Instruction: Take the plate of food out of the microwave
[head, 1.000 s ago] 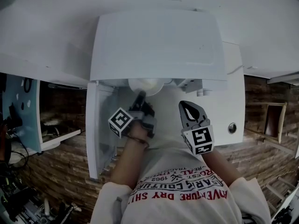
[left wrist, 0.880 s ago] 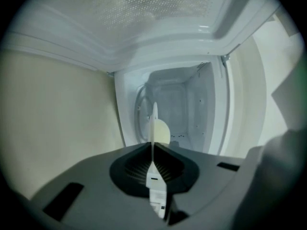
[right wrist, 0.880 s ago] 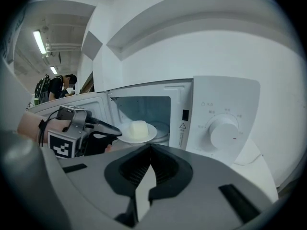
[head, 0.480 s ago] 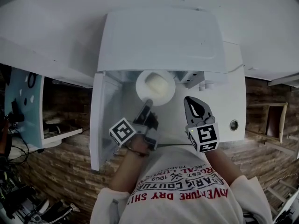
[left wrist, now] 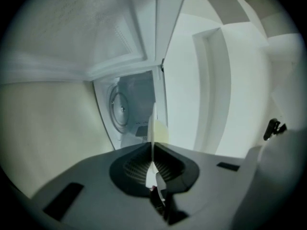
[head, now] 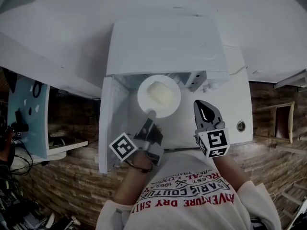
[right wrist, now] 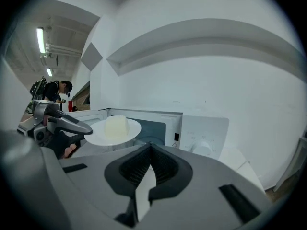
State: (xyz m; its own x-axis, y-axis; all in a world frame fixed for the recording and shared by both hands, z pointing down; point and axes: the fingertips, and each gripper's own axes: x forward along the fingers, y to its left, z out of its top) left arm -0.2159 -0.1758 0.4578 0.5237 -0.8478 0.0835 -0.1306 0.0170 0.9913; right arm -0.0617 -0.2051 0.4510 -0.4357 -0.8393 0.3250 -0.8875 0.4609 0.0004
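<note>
A white plate (head: 159, 96) with a pale block of food (head: 160, 92) hangs in front of the open white microwave (head: 163, 42). My left gripper (head: 150, 115) is shut on the plate's near rim. In the left gripper view the plate (left wrist: 152, 126) runs edge-on between the pads, with the microwave's cavity (left wrist: 127, 107) behind it. My right gripper (head: 205, 110) stays to the right of the plate, shut and empty. From the right gripper view (right wrist: 151, 146) the plate (right wrist: 115, 132) and its food (right wrist: 116, 126) sit level, and the left gripper (right wrist: 62, 121) holds them from the left.
The microwave door (head: 111, 123) stands swung open to the left. The control dial (right wrist: 201, 147) is on the panel to the right. The white counter (head: 237, 104) carries the oven. A person (right wrist: 55, 91) stands far off at the left. A light-blue panel (head: 29, 114) stands at the left.
The plate has come out of the microwave's cavity toward me, drawn by the left gripper, and now shows whole. The right gripper has stayed beside it, shut.
</note>
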